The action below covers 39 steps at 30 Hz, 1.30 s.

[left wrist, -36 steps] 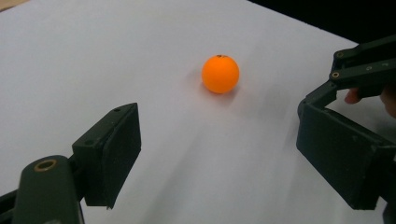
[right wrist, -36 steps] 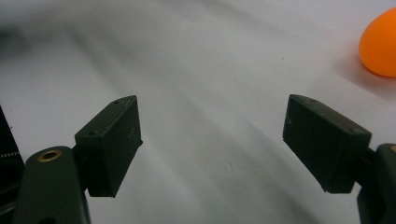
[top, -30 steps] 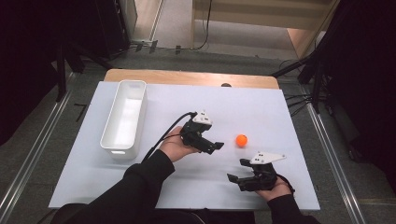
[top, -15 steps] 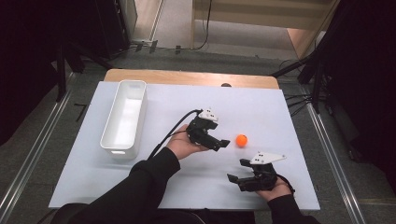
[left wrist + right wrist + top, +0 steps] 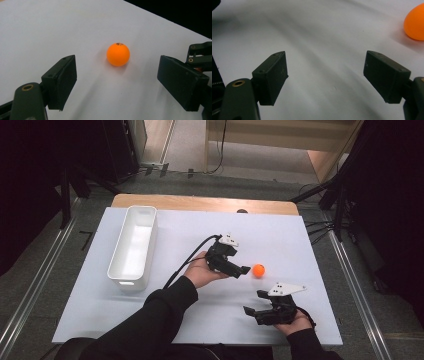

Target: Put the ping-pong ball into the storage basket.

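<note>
Orange ball (image 5: 118,54) loose on bench (image 5: 310,240); your left tongs (image 5: 117,82) gape wide to straddle it, right tongs (image 5: 324,77) idle, open.

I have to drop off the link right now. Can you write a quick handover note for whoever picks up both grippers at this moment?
Left gripper: open, holding nothing, jaws pointed at the orange ball just short of it; in the left gripper view the ball lies ahead of the jaws, not yet between them.
Right gripper: open, holding nothing, low over the white mat near the front edge.
White bin: left side of the mat, nothing visible inside.
Done: approach to the ball.
Left: grasp the ball, probably carry it to the bin.
</note>
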{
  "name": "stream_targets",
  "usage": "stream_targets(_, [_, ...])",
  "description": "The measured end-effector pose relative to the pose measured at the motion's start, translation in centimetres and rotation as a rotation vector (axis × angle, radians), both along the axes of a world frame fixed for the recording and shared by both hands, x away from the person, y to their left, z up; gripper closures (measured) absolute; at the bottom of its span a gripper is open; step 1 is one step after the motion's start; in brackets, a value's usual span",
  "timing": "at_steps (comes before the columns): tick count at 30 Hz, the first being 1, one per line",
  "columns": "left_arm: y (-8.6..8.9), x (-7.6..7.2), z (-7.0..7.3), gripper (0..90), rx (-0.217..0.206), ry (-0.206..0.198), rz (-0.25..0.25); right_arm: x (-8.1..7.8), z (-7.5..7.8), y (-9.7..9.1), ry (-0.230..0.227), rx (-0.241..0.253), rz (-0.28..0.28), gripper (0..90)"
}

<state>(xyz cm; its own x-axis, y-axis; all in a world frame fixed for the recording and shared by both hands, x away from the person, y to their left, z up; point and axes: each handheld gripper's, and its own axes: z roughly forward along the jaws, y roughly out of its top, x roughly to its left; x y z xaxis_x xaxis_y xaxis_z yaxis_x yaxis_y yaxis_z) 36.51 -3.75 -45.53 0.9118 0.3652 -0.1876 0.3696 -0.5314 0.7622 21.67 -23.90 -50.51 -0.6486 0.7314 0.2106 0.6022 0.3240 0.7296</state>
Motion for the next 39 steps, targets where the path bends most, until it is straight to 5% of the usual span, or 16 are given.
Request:
stream_targets(28, [-2.7,1.2,-0.4,16.7,-0.015,0.013,0.009,0.0,0.0,-0.1,0.004,-0.002,-0.004,17.9])
stream_targets(39, [-4.5,1.3,-0.2,16.7,0.0,-0.012,-0.015,0.0,0.0,-0.1,0.008,0.005,-0.007,17.9])
